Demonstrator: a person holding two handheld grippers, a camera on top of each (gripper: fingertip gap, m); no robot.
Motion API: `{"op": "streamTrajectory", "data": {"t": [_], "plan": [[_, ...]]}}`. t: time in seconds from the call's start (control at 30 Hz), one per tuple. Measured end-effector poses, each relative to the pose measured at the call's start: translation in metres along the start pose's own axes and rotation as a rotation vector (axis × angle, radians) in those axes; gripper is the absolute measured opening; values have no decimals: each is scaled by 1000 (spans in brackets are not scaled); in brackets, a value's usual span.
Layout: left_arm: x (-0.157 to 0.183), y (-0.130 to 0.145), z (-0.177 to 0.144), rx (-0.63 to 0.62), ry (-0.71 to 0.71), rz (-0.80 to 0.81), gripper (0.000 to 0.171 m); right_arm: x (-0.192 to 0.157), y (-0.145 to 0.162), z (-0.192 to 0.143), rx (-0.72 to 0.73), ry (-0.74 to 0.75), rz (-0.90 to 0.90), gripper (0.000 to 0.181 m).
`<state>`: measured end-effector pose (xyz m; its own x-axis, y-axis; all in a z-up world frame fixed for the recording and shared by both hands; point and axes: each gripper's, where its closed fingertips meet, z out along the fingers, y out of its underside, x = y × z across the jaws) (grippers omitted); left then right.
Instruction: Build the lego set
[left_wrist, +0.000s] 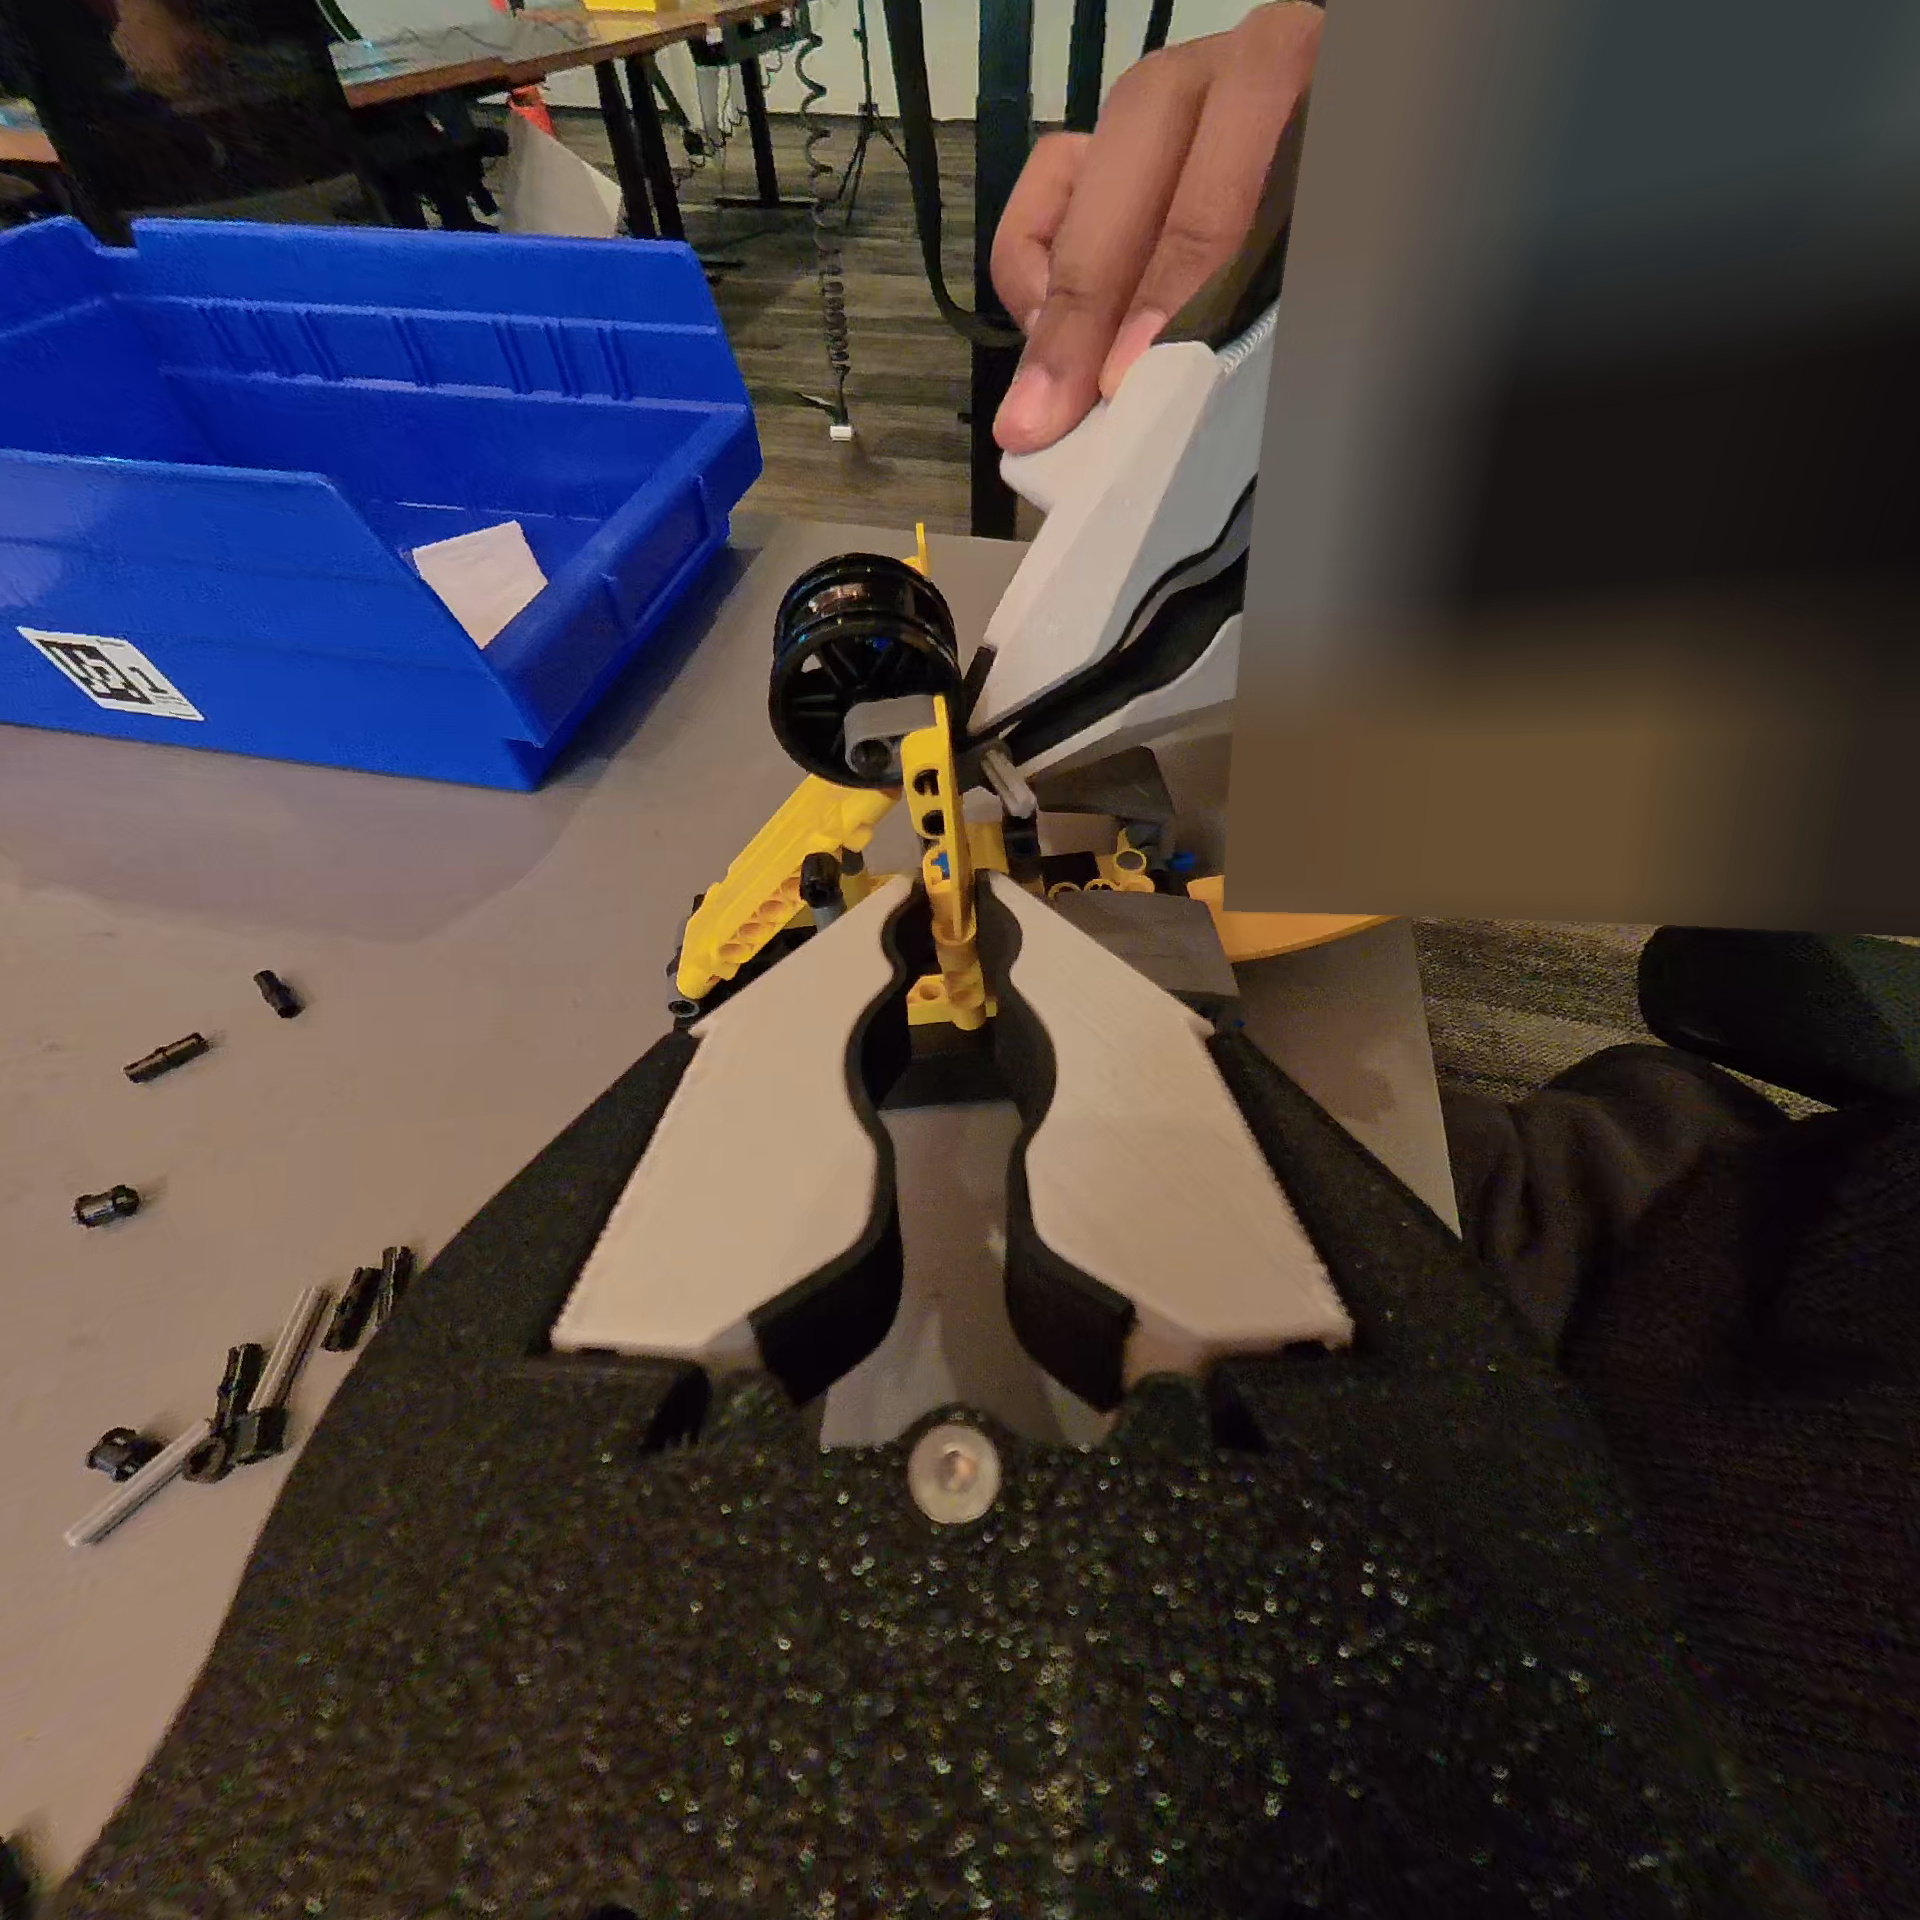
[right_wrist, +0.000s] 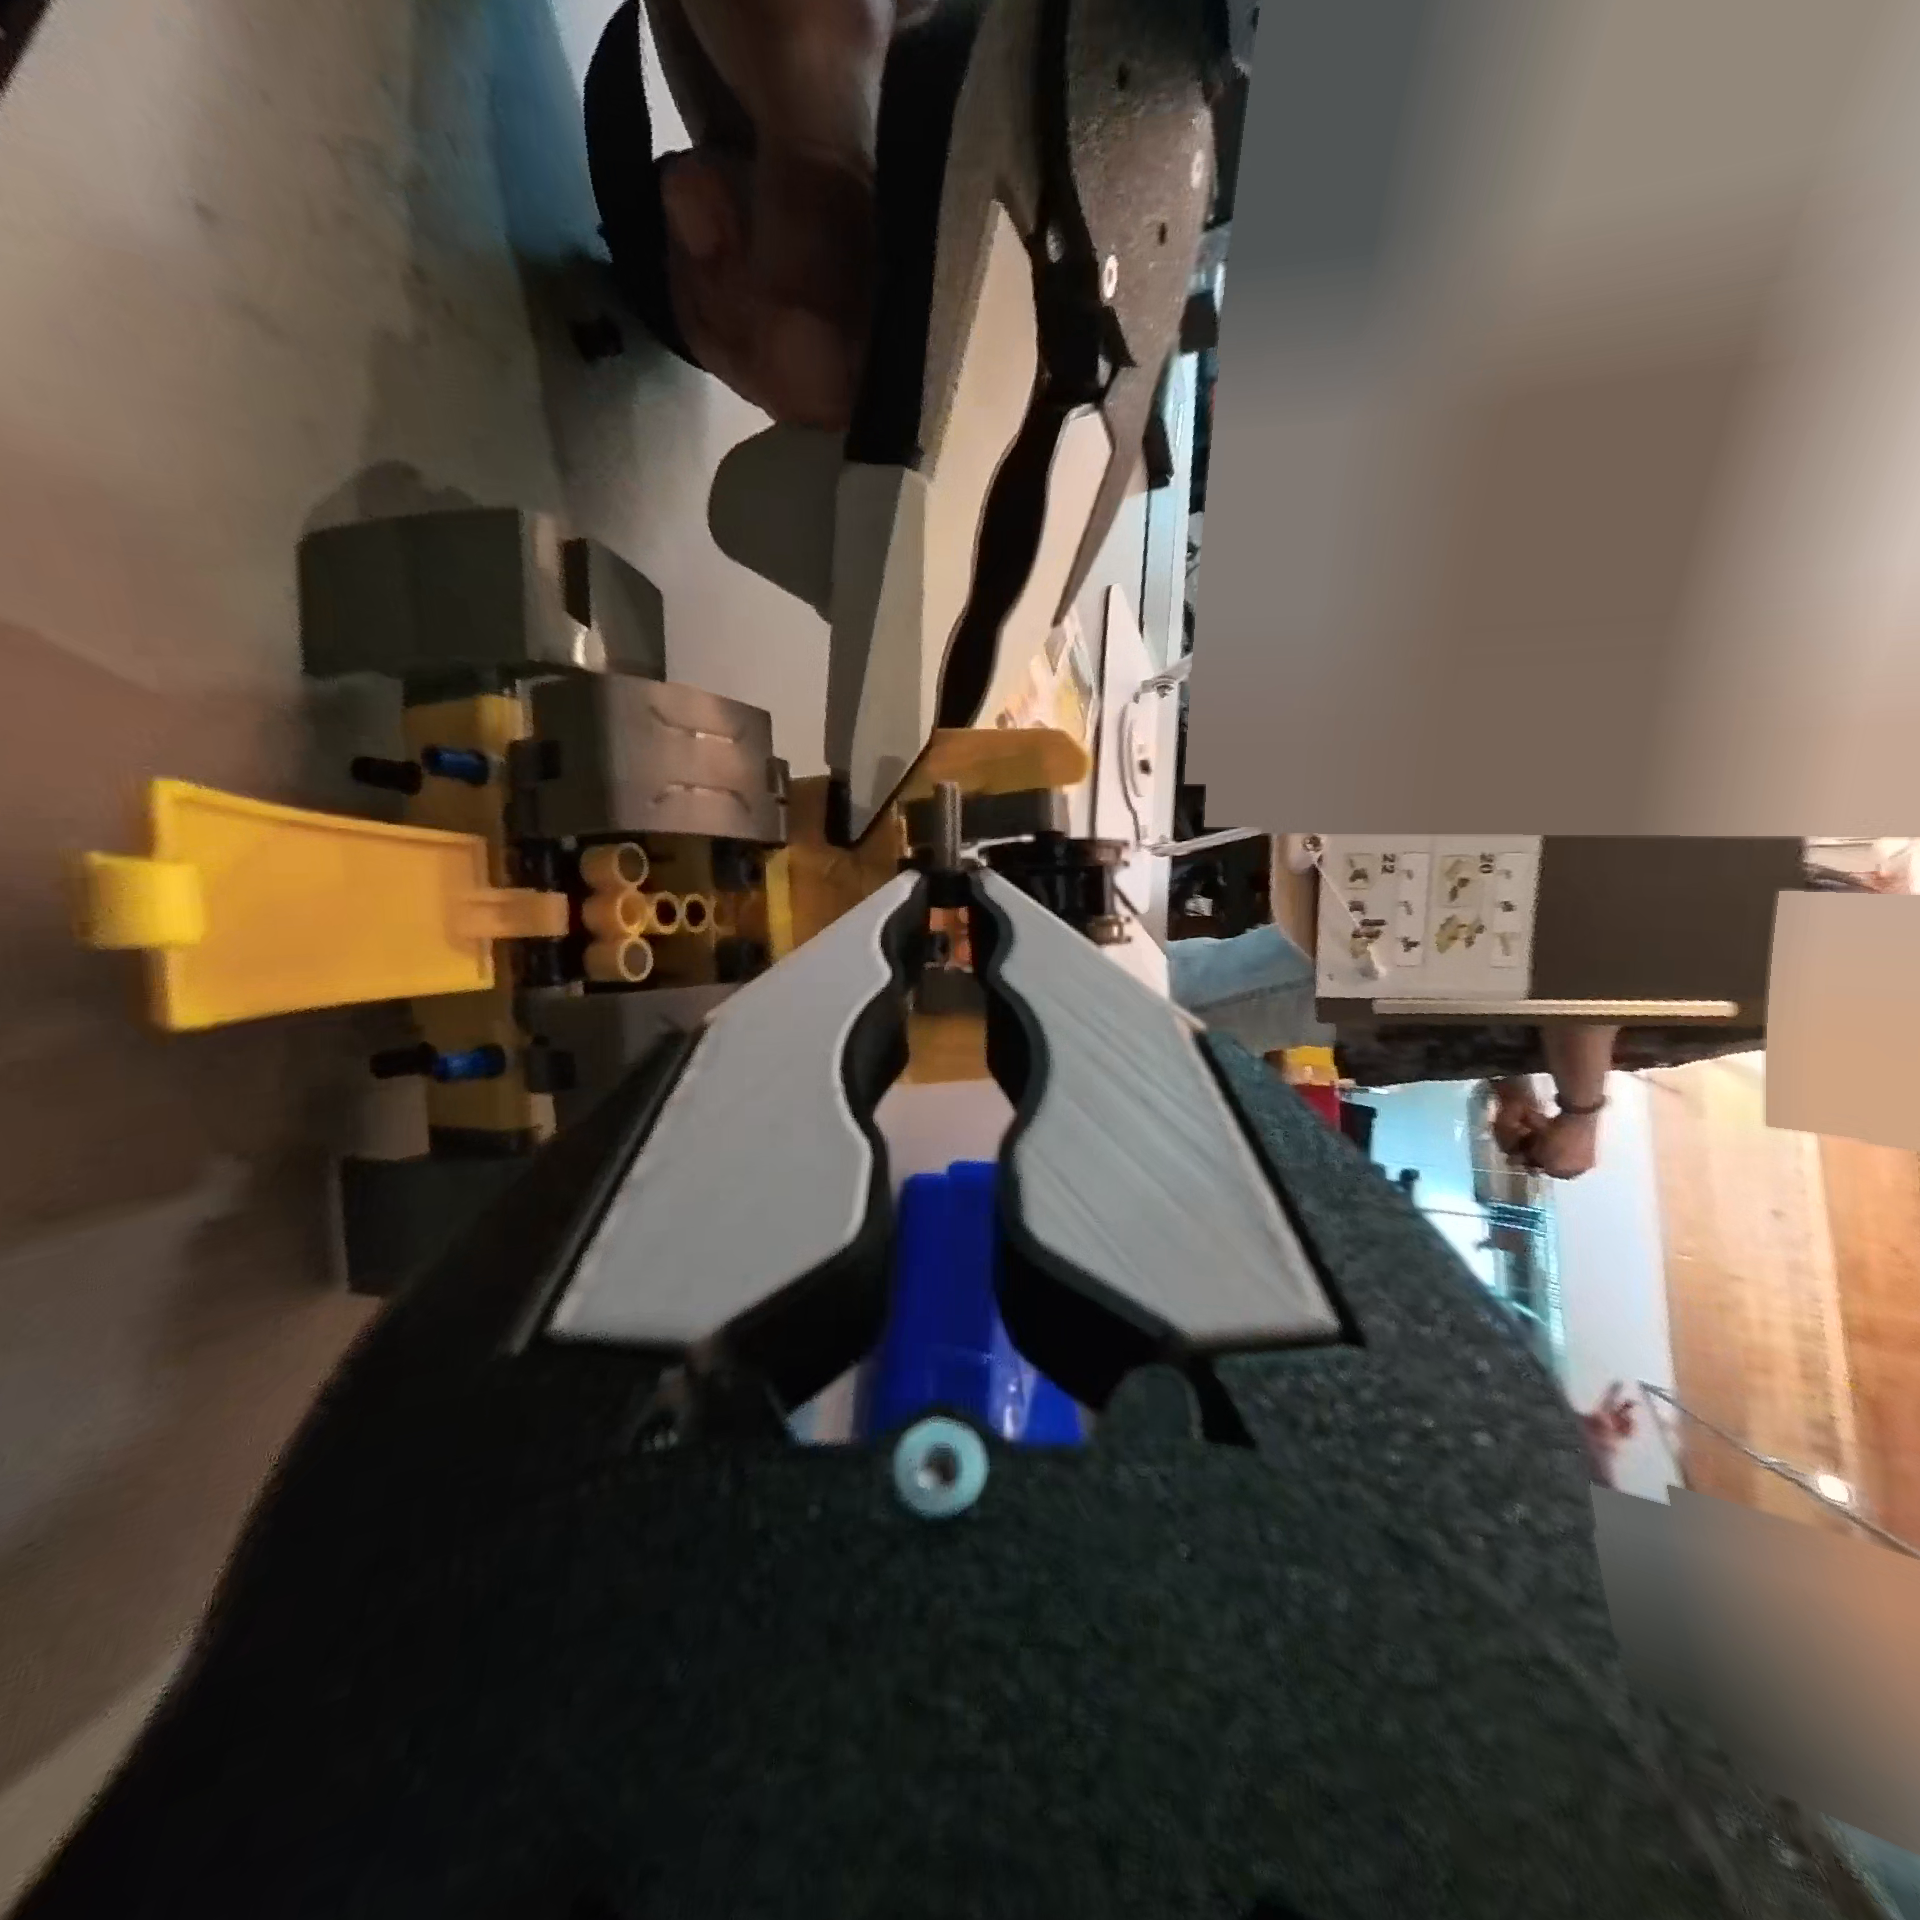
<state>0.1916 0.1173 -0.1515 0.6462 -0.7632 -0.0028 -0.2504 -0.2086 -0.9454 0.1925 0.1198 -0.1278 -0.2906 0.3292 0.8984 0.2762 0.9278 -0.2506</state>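
Observation:
A yellow and grey toy brick vehicle (left_wrist: 769, 883) lies on the grey table (left_wrist: 416, 935). My left gripper (left_wrist: 948, 894) is shut on its upright yellow beam (left_wrist: 933, 784), which carries a black wheel (left_wrist: 862, 665). My right gripper (left_wrist: 987, 743), held by a hand, comes in from the upper right and pinches a short grey axle (left_wrist: 1010, 781) beside the beam. In the right wrist view my right gripper (right_wrist: 940, 883) is shut on the grey axle (right_wrist: 943, 816), with the left gripper (right_wrist: 862, 821) just above it. The vehicle (right_wrist: 468, 914) and its yellow wing (right_wrist: 312, 914) lie to the left.
A blue bin (left_wrist: 364, 499) holding a white card stands at the back left. Several loose black pins and grey axles (left_wrist: 208, 1403) lie at the front left. A picture booklet (right_wrist: 1423, 914) and a person (right_wrist: 1558, 1132) are in the background. Desks stand beyond the table. Both grippers' tips are close together, under 4 cm apart.

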Motion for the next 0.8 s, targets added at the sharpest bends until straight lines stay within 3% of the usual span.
{"op": "streamTrajectory", "data": {"t": [0.37, 0.53, 0.8], "plan": [[-2, 0, 0, 0, -17, 12, 7, 2, 2, 2, -91, 251, -37, 6], [-3, 0, 0, 0, -20, 14, 7, 3, 1, 2, -137, 344, -139, 6], [-4, 0, 0, 0, -31, 15, 8, 3, 0, 3, -152, 350, -285, 6]]}}
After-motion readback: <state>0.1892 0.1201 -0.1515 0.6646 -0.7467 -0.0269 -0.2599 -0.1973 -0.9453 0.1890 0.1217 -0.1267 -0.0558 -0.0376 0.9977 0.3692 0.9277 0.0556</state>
